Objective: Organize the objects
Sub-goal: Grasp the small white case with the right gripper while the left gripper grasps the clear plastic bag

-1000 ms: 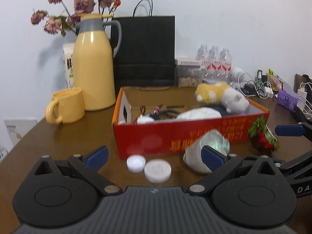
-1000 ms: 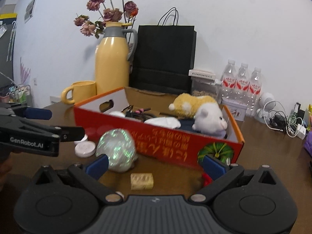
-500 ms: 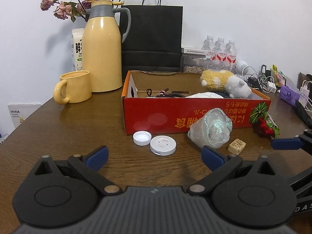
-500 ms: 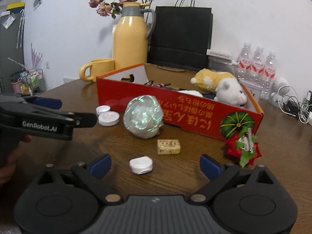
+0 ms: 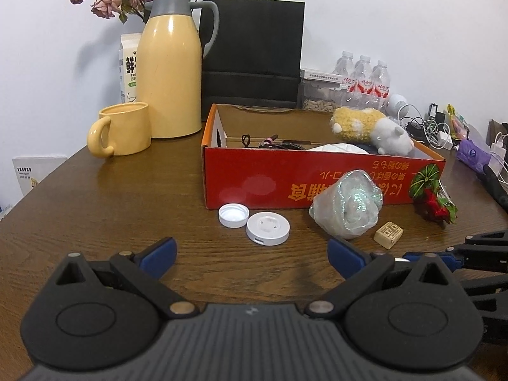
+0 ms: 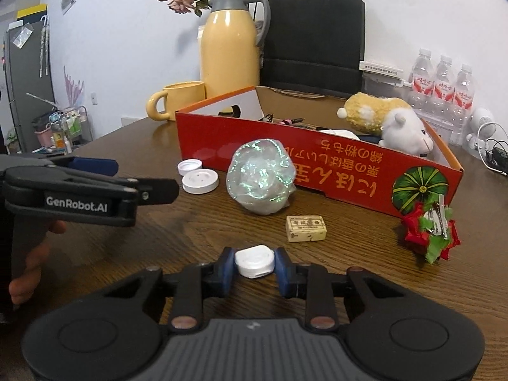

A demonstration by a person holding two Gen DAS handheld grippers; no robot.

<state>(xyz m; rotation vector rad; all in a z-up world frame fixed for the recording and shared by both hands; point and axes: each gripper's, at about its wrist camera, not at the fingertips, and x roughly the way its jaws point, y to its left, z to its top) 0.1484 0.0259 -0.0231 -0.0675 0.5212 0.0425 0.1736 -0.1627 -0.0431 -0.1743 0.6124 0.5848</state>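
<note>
The right tongs [image 6: 254, 268], spread wide half a second ago, are now closing on the small white case [image 6: 255, 261] lying on the bench [image 6: 349, 254], so a pickup seems to be starting. The left tongs [image 5: 250, 255] are hanging open and empty near the white disc [image 5: 267, 229] and bottle cap [image 5: 233, 215]. The red box [image 6: 317, 171] is already holding a plush toy [image 6: 385, 120], cables and some white paper; the case probably belongs there.
</note>
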